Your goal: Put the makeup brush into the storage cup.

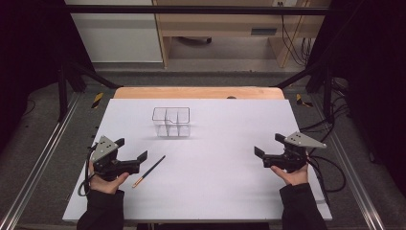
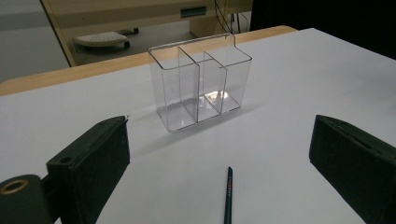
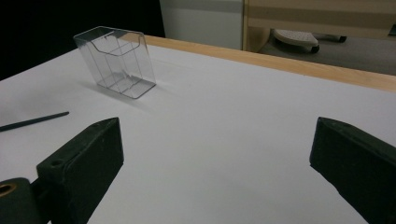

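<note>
- The left gripper (image 1: 130, 149), black with a grey three-cornered plate on top, is held by the person's left hand (image 1: 106, 181) low over the left side of the white-topped bench (image 1: 225, 187); its jaws stand wide apart and released, with nothing between them.
- In the left gripper view, the left gripper (image 2: 219, 154) frames bare bench surface, and the tip of the pencil lies between and below the jaws, touching neither.
- A slim dark pencil with a tan end (image 1: 149, 171) lies flat on the bench just to the right of the left gripper, slanting up and to the right.
- A clear plastic organiser box with inner dividers (image 1: 171, 121) stands upright beyond the pencil, left of the bench's centre and toward its far edge, apart from both grippers.
- The right gripper (image 1: 268, 148), of the same build, is held by the right hand (image 1: 294, 173) over the right side of the bench, well apart from the box; its jaws are spread and released, holding nothing.
- In the right gripper view, the right gripper (image 3: 217, 151) looks over bare bench.
</note>
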Demonstrator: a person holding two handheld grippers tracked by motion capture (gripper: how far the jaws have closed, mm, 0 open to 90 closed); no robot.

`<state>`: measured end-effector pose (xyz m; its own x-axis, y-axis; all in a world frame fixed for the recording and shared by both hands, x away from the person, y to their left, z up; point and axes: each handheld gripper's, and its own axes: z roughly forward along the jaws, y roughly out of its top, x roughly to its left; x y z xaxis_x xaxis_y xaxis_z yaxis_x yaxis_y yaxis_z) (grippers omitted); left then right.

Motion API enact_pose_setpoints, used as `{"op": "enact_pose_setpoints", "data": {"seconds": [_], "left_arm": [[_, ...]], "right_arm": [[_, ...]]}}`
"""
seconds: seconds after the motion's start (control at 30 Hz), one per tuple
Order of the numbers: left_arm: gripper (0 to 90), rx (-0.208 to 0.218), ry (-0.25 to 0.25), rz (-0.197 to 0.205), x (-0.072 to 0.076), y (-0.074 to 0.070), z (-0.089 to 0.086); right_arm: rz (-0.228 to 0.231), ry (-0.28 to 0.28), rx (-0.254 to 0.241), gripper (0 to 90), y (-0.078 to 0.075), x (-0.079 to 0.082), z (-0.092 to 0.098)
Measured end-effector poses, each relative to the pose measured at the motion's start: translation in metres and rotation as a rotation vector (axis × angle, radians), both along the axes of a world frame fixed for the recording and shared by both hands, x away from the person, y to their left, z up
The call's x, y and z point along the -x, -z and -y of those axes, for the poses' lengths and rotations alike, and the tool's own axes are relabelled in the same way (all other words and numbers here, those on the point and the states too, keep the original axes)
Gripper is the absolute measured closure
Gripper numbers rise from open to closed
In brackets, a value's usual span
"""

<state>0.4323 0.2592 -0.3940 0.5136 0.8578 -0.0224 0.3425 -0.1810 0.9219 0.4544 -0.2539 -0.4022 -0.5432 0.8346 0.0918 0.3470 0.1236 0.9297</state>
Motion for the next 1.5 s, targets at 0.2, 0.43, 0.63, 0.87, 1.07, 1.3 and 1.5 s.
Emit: {"op": "enact_pose_setpoints", "data": {"seconds": [0.2,0.43,0.63,0.87,1.07,1.3,1.5], "left_arm": [[5.1,-0.014,0.012,-0.014,-0.001,0.001,0.001],[5.2,-0.037,0.026,-0.032,-0.002,0.003,0.006],[5.3,-0.071,0.042,-0.053,-0.004,0.007,0.011],[5.8,-0.095,0.049,-0.081,-0.006,0.010,0.014],[6.7,-0.140,0.049,-0.109,-0.009,0.014,0.017],[6.7,-0.191,0.055,-0.139,-0.011,0.018,0.021],[7.5,-0.237,0.051,-0.172,-0.014,0.024,0.023]], "right_arm": [[-0.013,-0.001,0.009,3.1,0.003,-0.001,-0.001],[-0.010,0.002,-0.002,3.4,0.001,0.000,0.001],[-0.014,-0.001,0.018,3.4,0.001,0.001,-0.002],[-0.018,-0.009,0.023,3.4,0.001,0.001,-0.005],[-0.019,-0.014,0.025,3.2,0.001,0.001,-0.006],[-0.027,-0.021,0.033,3.1,0.002,0.001,-0.008],[-0.027,-0.029,0.033,3.0,0.002,0.001,-0.010]]}}
